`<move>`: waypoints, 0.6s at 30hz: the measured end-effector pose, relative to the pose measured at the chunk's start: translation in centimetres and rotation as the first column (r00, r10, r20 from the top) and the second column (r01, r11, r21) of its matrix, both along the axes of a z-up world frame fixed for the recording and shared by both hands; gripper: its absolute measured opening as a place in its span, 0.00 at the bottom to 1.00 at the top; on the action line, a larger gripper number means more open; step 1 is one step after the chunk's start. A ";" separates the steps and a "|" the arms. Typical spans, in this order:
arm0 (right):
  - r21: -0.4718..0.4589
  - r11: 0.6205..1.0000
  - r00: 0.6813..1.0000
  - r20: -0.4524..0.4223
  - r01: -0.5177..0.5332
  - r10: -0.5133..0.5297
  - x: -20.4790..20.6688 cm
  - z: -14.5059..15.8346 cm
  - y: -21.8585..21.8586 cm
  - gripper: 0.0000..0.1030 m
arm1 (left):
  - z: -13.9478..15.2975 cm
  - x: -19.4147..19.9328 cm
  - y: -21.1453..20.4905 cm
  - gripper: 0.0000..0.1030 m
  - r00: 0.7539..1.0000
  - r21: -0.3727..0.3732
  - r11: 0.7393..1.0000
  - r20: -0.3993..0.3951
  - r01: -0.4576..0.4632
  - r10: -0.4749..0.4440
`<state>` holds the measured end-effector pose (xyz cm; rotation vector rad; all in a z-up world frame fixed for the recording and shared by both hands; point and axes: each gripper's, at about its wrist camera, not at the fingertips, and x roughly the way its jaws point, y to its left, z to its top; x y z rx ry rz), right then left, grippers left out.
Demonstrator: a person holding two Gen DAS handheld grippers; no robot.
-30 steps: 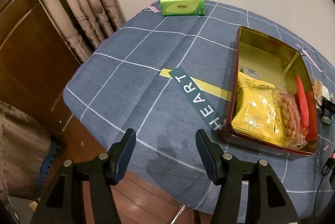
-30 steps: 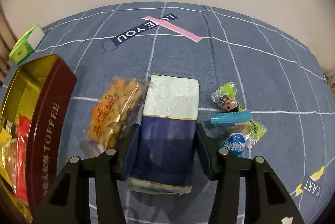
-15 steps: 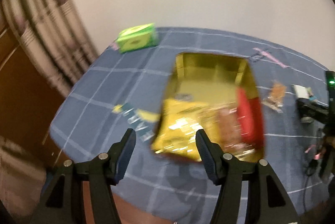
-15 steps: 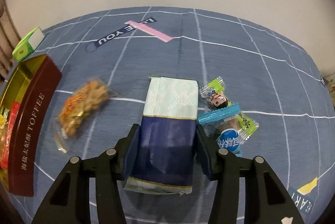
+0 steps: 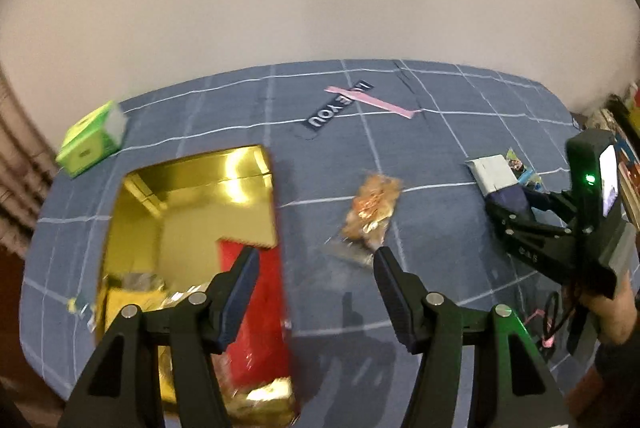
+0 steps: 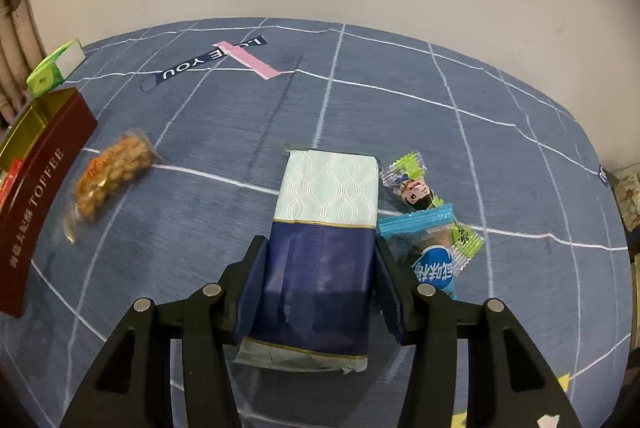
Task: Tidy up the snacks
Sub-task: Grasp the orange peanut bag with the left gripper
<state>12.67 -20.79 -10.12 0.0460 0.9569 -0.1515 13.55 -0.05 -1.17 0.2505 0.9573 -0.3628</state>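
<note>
The peanut bag [image 5: 370,212] is seen on the tablecloth [image 5: 440,108] at twelve o'clock from the left gripper [image 5: 316,292], jaws apart and empty, its long axis toward them, while the right gripper [image 6: 318,284] is clamped on the blue packet [image 6: 324,228].

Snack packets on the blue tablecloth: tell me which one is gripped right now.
The navy and pale mint packet, clamped between the right gripper jaws. The clear peanut bag and small wrapped candies lie loose.
</note>
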 end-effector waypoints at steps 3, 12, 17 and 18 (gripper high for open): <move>0.030 1.000 1.000 0.011 -0.001 0.001 -0.2 0.0 -0.7 0.45 | -1.2 1.2 -1.4 0.59 0.999 0.025 0.999 -0.027 0.031 -0.030; 0.028 1.000 0.999 0.039 -0.012 0.011 -0.6 -0.2 -0.8 0.46 | -3.9 3.8 -3.4 0.59 0.994 0.048 0.997 -0.098 0.056 -0.051; 0.029 1.000 0.998 0.057 -0.006 0.004 -1.1 -0.3 -0.8 0.46 | -4.6 4.7 -4.3 0.59 0.989 0.057 0.995 -0.126 0.087 -0.079; 0.028 1.000 0.998 0.061 -0.005 0.004 -1.1 -0.3 -0.7 0.46 | -4.8 5.0 -4.5 0.59 0.987 0.059 0.994 -0.136 0.088 -0.080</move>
